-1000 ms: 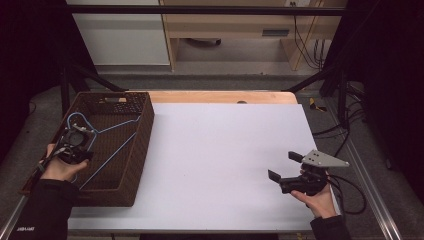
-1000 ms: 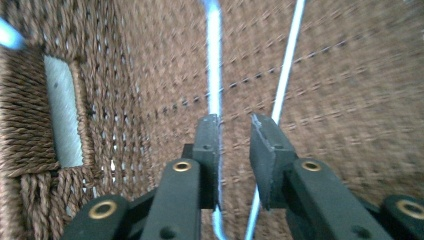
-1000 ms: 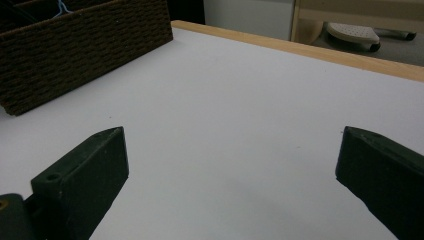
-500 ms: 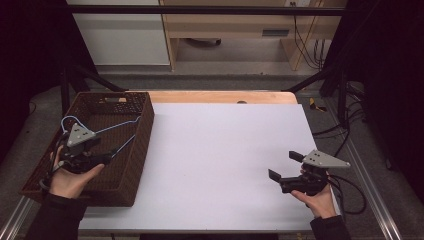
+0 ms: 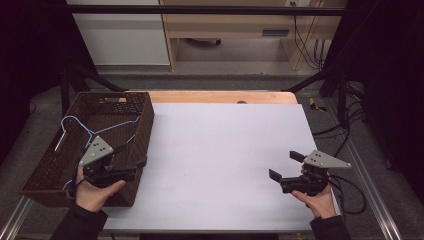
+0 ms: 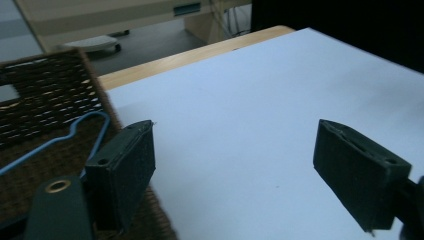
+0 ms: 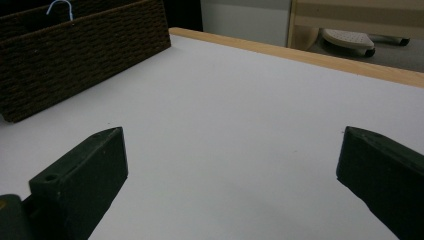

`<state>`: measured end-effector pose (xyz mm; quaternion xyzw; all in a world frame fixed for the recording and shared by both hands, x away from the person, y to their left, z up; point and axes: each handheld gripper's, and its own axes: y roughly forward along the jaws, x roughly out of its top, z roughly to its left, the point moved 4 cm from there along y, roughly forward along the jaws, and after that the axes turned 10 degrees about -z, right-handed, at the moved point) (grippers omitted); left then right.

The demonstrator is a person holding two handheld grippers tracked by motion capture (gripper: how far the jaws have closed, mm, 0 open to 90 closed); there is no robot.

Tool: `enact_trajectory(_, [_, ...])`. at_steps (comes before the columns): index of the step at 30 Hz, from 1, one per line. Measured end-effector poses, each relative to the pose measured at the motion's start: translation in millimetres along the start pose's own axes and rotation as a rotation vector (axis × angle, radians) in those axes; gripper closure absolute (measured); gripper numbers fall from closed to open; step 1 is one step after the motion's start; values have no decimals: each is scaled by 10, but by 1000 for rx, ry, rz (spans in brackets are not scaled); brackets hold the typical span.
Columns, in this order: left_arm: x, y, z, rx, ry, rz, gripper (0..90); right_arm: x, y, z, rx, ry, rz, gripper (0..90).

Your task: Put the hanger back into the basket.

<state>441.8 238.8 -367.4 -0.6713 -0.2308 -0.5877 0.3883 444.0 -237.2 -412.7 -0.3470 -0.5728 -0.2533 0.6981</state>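
Now your left gripper point(image 5: 131, 155) hangs over the near right corner of the wicker basket point(image 5: 145, 120), its jaws having just been opening and standing wide with nothing between them. The blue wire hangers point(image 5: 89, 131) lie inside the basket, at about ten o'clock from that gripper and close to it, free of both pads. Their long bars run roughly from eight o'clock to two o'clock across the basket floor, with the hooks toward the far left wall. In the left gripper view, a blue loop point(image 6: 75, 131) curls just behind the left pad point(image 6: 127, 172), over the woven floor.

Your right gripper point(image 5: 286, 166) rests low at the table's four o'clock side, jaws spread and empty, well apart from the basket; your left hand point(image 5: 95, 192) is by far the nearer one.

Toward three o'clock, the white table top point(image 5: 225, 145) lies bare between the grippers, giving plenty of room. Mind the basket's right wall: I judge any reach back for a hanger must clear that rim first.
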Motion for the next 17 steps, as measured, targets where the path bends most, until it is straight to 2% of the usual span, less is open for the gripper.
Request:
enact_trajectory(5, [-134, 92, -143, -53, 23, 4, 114, -1, -17, -1, 2, 0, -4, 5])
enact_trajectory(8, [-184, 127, -184, -71, 18, 4, 104, -4, -29, -3, -1, -1, -5, 4])
enact_trajectory(17, [-264, 151, -196, -83, 13, 0, 101, -6, -52, -15, -4, 0, -16, 4])
